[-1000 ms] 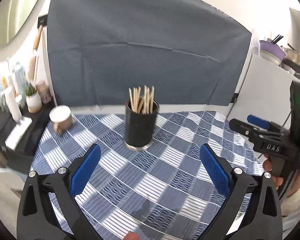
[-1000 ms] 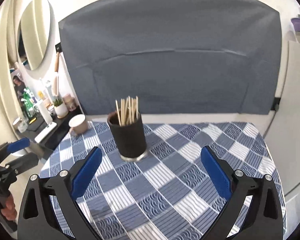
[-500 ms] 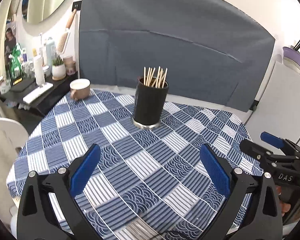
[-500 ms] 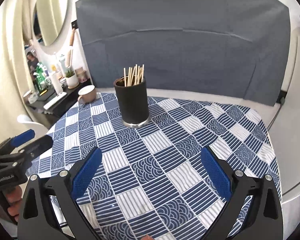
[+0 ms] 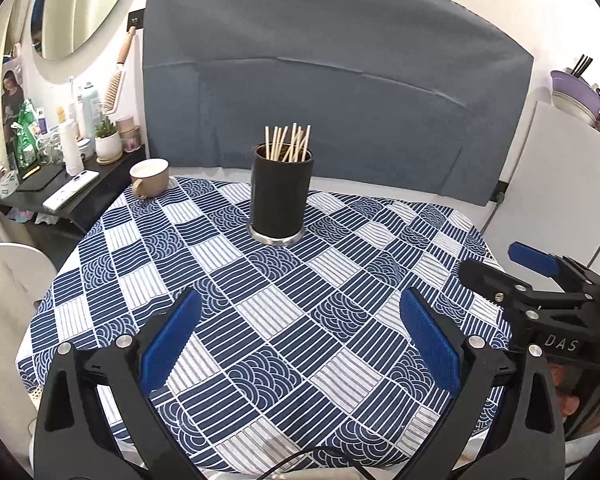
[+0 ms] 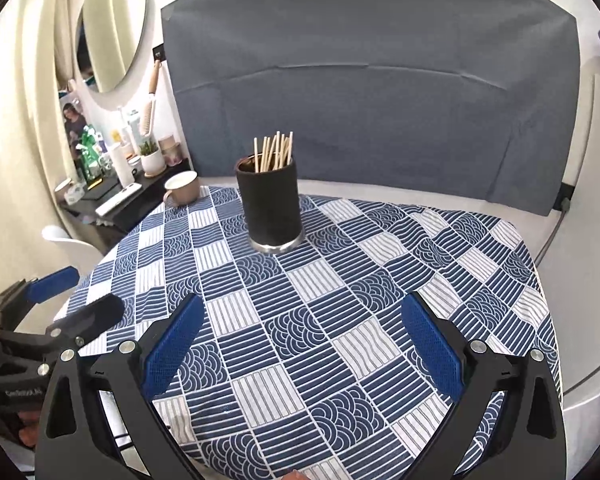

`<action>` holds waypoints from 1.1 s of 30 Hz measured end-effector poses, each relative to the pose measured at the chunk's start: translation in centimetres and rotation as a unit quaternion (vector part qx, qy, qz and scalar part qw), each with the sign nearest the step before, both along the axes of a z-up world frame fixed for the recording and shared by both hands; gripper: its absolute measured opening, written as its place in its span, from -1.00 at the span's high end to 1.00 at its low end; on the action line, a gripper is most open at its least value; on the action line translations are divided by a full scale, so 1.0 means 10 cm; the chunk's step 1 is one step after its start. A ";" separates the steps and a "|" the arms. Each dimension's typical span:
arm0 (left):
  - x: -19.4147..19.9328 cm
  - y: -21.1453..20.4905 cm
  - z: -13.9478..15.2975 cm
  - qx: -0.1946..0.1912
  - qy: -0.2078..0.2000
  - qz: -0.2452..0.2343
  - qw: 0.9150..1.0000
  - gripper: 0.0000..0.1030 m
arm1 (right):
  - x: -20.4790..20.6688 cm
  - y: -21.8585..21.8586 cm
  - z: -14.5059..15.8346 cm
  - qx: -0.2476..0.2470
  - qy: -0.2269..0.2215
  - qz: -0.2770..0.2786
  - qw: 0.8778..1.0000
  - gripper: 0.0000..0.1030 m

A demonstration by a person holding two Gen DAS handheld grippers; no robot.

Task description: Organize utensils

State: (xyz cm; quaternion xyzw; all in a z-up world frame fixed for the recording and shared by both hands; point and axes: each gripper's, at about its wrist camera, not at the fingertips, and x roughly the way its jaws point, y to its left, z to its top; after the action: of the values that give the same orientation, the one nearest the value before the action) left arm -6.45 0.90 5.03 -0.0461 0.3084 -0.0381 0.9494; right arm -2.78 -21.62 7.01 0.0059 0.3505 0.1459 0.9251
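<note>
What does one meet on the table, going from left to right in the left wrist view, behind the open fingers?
Beige mug → black holder with wooden chopsticks → right gripper, at the table's right edge.

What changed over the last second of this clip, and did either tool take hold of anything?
Both tools drew back and rose from the table: the black holder with its wooden sticks now sits farther off, and more tablecloth shows. Left tool and right tool stayed open and empty; nothing was grasped or released. The holder and the beige cup kept their places.
</note>
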 end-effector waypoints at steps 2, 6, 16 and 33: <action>-0.01 0.01 0.00 0.000 0.000 0.003 1.000 -0.89 | 0.00 -0.02 -0.01 0.002 0.003 -0.002 1.000 -0.84; -0.01 0.02 0.00 -0.002 -0.001 0.008 1.000 -0.88 | -0.01 -0.05 -0.02 -0.006 0.007 -0.007 1.000 -0.84; -0.02 0.00 -0.01 0.000 0.004 0.003 1.000 -0.88 | -0.02 -0.05 -0.07 -0.006 0.018 -0.004 1.000 -0.84; 0.06 -0.08 -0.04 0.004 0.015 0.000 1.000 -0.89 | 0.02 -0.14 -0.09 -0.002 0.020 -0.007 1.000 -0.84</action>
State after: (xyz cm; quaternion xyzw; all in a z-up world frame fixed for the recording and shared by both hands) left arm -5.90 0.12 4.64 -0.0434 0.3227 -0.0359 0.9448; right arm -2.56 -23.02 6.07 0.0093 0.3692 0.1388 0.9189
